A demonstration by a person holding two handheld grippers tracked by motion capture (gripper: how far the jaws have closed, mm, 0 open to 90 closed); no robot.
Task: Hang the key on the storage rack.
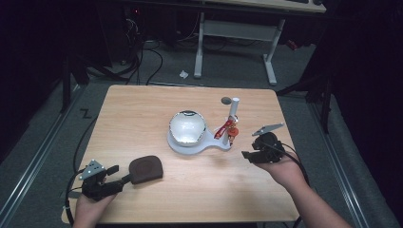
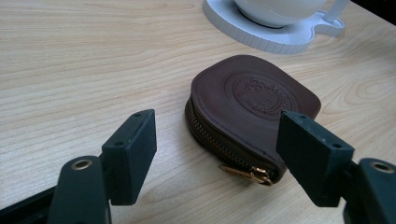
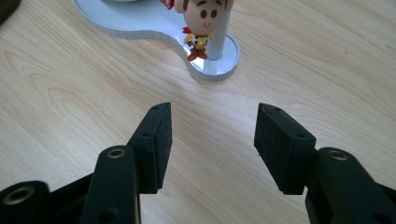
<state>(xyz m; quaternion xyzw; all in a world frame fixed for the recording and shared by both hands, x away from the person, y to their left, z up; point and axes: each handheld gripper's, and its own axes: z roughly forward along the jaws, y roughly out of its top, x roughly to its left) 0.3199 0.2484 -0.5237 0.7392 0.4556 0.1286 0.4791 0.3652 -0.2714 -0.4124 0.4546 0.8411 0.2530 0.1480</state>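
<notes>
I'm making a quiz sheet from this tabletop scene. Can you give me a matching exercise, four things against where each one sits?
Things:
1. pouch
2. bowl
3. figure
4. right gripper

Places:
A. on the white stand's round end
B. hanging by the stand's post
C. near the left gripper, on the table
D. open, right of the stand, nothing between its jaws

Pairs: 1-C, 2-A, 3-B, 4-D

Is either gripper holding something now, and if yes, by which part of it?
Nothing is held. The left gripper is open around the zipper end of the brown pouch, pads not pressing. The right gripper is open over bare table.
</notes>
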